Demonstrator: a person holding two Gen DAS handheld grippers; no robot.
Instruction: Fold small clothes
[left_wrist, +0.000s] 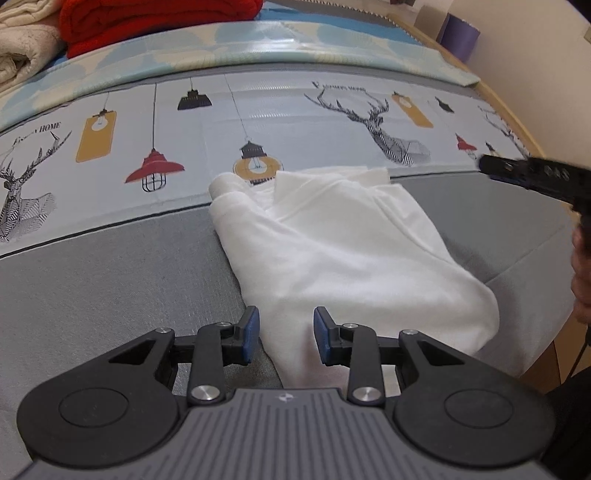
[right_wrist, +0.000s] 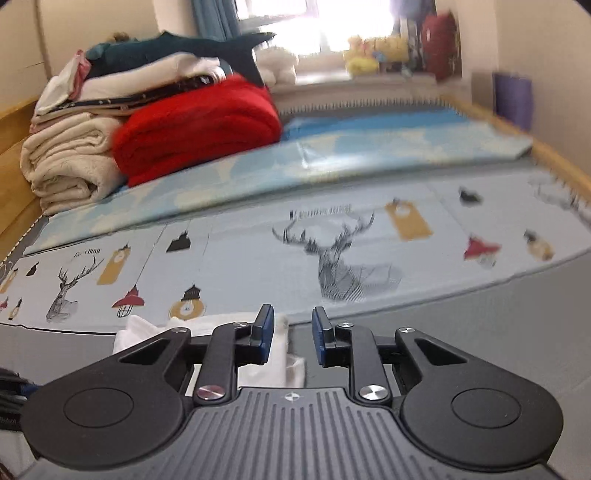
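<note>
One white garment (left_wrist: 332, 251) lies partly folded on the grey mat (left_wrist: 110, 277), its far edge touching the deer-printed mat (left_wrist: 221, 122). The left gripper (left_wrist: 284, 332) hangs spread above its near end; the right gripper (right_wrist: 293, 332), also spread, holds nothing.

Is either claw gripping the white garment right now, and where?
No. Both are open and hold nothing. The left claw straddles the near edge of the white garment without pinching it; the right claw is off its far corner.
</note>
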